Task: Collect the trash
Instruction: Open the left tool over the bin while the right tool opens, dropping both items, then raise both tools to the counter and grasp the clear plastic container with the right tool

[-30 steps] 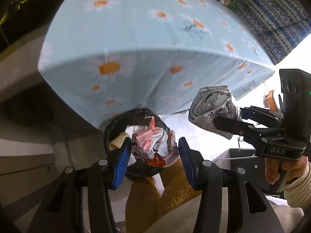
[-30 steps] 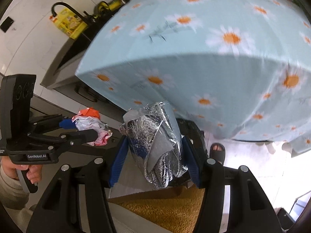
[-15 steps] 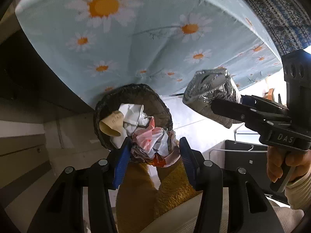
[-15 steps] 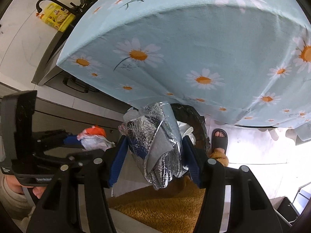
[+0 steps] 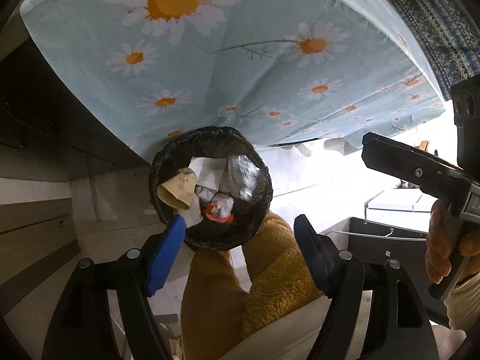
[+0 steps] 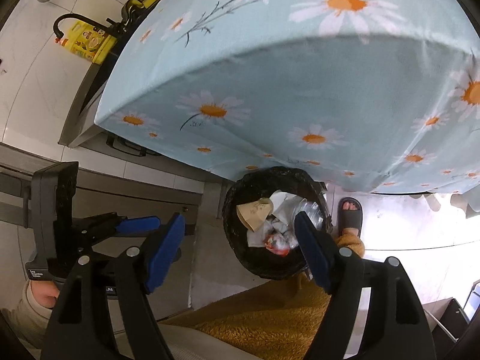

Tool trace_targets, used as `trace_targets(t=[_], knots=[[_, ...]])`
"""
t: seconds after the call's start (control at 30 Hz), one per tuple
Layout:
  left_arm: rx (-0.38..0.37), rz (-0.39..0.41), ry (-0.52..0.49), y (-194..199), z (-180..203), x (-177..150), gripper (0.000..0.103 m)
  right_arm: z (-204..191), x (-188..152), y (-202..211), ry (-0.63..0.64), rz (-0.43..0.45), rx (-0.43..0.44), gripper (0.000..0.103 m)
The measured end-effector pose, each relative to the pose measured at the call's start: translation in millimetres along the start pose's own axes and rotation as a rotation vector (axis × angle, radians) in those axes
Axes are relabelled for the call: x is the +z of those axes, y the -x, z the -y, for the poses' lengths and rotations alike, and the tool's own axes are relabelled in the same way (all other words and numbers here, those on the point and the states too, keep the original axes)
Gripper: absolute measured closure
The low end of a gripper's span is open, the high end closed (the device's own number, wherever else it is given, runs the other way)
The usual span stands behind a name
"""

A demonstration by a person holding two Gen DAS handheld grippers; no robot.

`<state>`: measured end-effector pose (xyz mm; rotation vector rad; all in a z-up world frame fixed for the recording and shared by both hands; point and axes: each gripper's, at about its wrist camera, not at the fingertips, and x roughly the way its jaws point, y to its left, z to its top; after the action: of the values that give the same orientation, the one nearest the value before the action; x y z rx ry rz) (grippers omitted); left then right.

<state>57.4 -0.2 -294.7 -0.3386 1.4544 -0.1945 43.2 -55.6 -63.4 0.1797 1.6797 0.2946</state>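
Observation:
A black-lined trash bin (image 5: 168, 162) stands on the floor under the table edge; it also shows in the right wrist view (image 6: 240, 192). Inside lie the crumpled red-and-white wrapper (image 5: 219, 210), the silver foil bag (image 5: 243, 174), white paper and a brown paper piece (image 5: 177, 189). In the right wrist view the wrapper (image 6: 276, 243) lies near the brown paper (image 6: 255, 210). My left gripper (image 5: 237, 249) is open and empty above the bin. My right gripper (image 6: 240, 249) is open and empty above the bin too.
A table with a light-blue daisy cloth (image 5: 240, 45) hangs over the bin's far side (image 6: 300, 75). A kitchen counter with a yellow bottle (image 6: 90, 42) stands at left. The person's mustard trouser legs (image 5: 270, 270) and a slippered foot (image 6: 349, 213) are beside the bin.
Both grippers opened. The red-and-white wrapper dropped from the left gripper and the foil bag from the right; both now lie in the bin.

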Motion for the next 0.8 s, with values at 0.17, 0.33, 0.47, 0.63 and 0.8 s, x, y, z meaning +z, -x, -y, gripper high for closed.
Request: trace_targets(t=[0.17, 0.33, 0.47, 0.63, 0.8], knots=[[0.003, 0.019, -0.006, 7.2, 2.0, 3.1, 0.030, -0.2, 0.6, 7.1, -0.001, 0.015, 0.000, 0.028], [0.003, 0.050, -0.011, 21.8, 2.6, 5.7, 0.030, -3.4, 2.2, 15.7, 0.007, 0.033, -0.002, 0.028], [0.007, 0.095, -0.016, 40.4, 3.3, 8.0, 0.030, -11.8, 5.9, 29.8, 0.021, 0.066, -0.007, 0.028], [0.011, 0.171, -0.031, 73.3, 5.6, 11.8, 0.030, -26.5, 10.8, 51.2, 0.052, 0.124, -0.010, 0.026], [0.016, 0.244, -0.056, 103.2, 7.5, 18.3, 0.030, -42.7, 15.7, 72.6, 0.083, 0.175, -0.016, 0.024]])
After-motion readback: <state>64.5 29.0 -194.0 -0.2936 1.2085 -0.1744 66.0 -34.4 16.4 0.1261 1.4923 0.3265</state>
